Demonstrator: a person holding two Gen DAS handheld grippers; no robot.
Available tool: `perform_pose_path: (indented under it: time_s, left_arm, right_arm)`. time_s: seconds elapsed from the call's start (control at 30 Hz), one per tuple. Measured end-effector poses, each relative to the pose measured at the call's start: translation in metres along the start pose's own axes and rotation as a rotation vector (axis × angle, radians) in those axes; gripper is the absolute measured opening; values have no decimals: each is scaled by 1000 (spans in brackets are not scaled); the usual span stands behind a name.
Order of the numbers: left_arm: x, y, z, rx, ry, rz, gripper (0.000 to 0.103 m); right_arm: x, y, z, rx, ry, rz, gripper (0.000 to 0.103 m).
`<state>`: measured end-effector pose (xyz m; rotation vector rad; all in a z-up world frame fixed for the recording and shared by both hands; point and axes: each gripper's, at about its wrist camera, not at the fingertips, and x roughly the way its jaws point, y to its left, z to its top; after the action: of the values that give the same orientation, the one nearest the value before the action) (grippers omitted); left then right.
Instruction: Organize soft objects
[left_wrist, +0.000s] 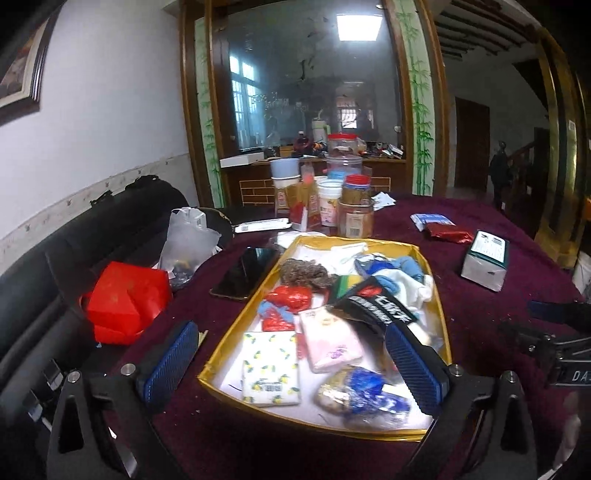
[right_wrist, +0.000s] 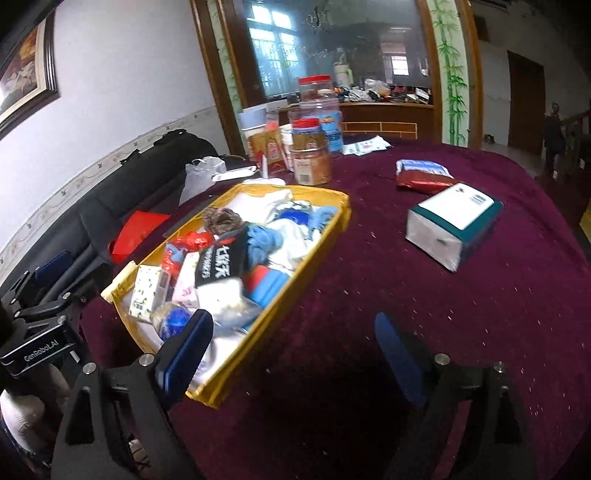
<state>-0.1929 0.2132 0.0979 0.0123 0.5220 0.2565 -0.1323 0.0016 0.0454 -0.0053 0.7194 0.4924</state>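
Observation:
A shallow yellow-rimmed box (left_wrist: 236, 321) (right_wrist: 317, 258) sits on the maroon tablecloth, filled with soft things: a lemon-print tissue pack (left_wrist: 271, 367) (right_wrist: 146, 291), a pink tissue pack (left_wrist: 328, 341), a black sock with white lettering (left_wrist: 373, 306) (right_wrist: 221, 266), blue and white cloth (left_wrist: 399, 273) (right_wrist: 280, 236), a brown scrunchie (left_wrist: 304, 273) (right_wrist: 221, 218) and a blue-and-gold bag (left_wrist: 364, 395). My left gripper (left_wrist: 295, 360) is open and empty over the box's near end. My right gripper (right_wrist: 295, 354) is open and empty over bare cloth right of the box.
A white-and-teal tissue box (left_wrist: 485, 264) (right_wrist: 452, 223) and a red and blue packet (left_wrist: 441, 227) (right_wrist: 423, 175) lie on the right. Jars and cups (left_wrist: 332, 199) (right_wrist: 306, 147) stand behind the box. A phone (left_wrist: 245, 271) and a red box (left_wrist: 123, 301) lie left.

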Motion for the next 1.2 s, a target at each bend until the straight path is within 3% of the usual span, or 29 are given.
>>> perform_pose_path:
  time_s: [0.33,0.8,0.93,1.03,1.1,1.13,1.2]
  left_arm:
    - [-10,-27,2,38,24,-10,102]
    - [-17,-37,3,56,7,-2,102]
    - [-28,-33,5,30,-58,33,102]
    - [-55,-29,7,-14,-207,105,102]
    - [-74,-25,4,-43,-324,52,103]
    - [-75,-24,2,-60,-347,41,103]
    - [-63,-26,9,-51,-266,46,103]
  right_arm:
    - [-13,-20,-15,43,-10,-8,89]
    - [-14,-10,-20,10,-2,0,90]
    - [-14,-6,-21,0,-3,3,90]
    - [-15,-2,-22,-10,-15,7,90]
    - [-14,0,-21,-15,-15,6,90]
    - [-13,1,-21,-17,-13,5,90]
    - [-11,3,-22,-21,-8,6,90]
